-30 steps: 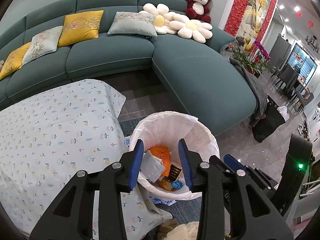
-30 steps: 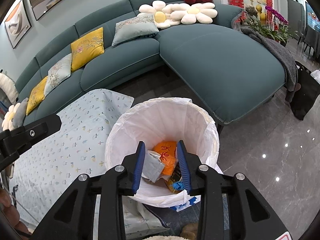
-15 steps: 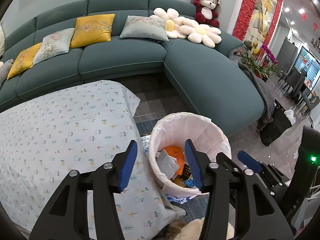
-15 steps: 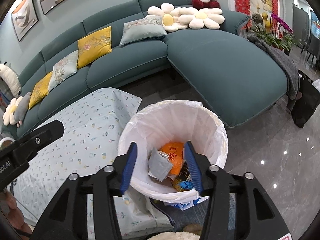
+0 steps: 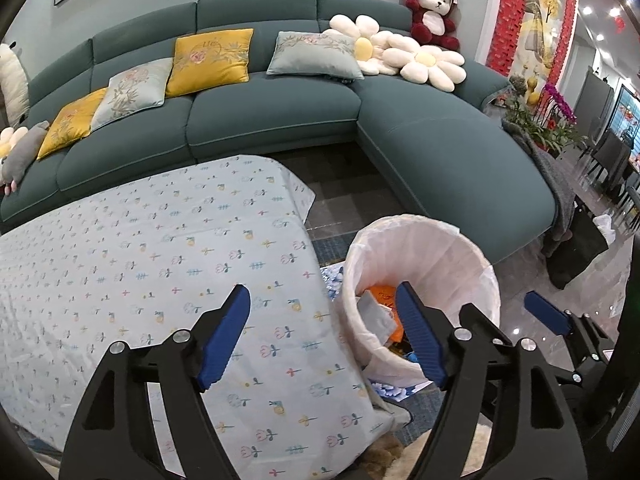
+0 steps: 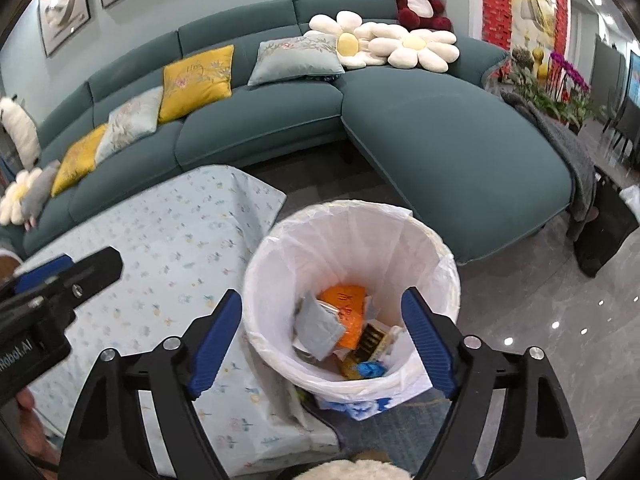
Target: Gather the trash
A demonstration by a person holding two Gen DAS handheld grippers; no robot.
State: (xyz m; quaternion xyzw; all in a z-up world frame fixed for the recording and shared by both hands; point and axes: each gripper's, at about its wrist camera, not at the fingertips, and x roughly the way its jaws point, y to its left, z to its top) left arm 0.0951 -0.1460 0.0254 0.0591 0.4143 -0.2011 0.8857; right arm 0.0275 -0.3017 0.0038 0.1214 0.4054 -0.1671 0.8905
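A round bin with a white liner (image 6: pixel 352 220) (image 5: pixel 424 232) stands on the floor beside a low table. It holds trash: an orange wrapper (image 6: pixel 346 300), a grey packet (image 6: pixel 320 326), a dark and gold pack (image 6: pixel 374 340) and a blue scrap (image 6: pixel 370 368). My right gripper (image 6: pixel 322 340) is open and empty, above the bin. My left gripper (image 5: pixel 324 336) is open and empty, above the table's right edge and the bin's left rim. The right gripper also shows at the right in the left wrist view (image 5: pixel 548 316).
The low table carries a pale floral cloth (image 5: pixel 160 260) (image 6: pixel 180 248). A teal corner sofa (image 5: pixel 280 120) with cushions, flower pillows and a red teddy (image 5: pixel 432 12) curves behind. A dark blanket and black bag (image 5: pixel 576 236) lie at the sofa's right end. Glossy grey floor (image 6: pixel 540 320) is at right.
Both grippers have opened wider and drawn up and back from the bin. The left gripper has shifted left, over the table's edge.
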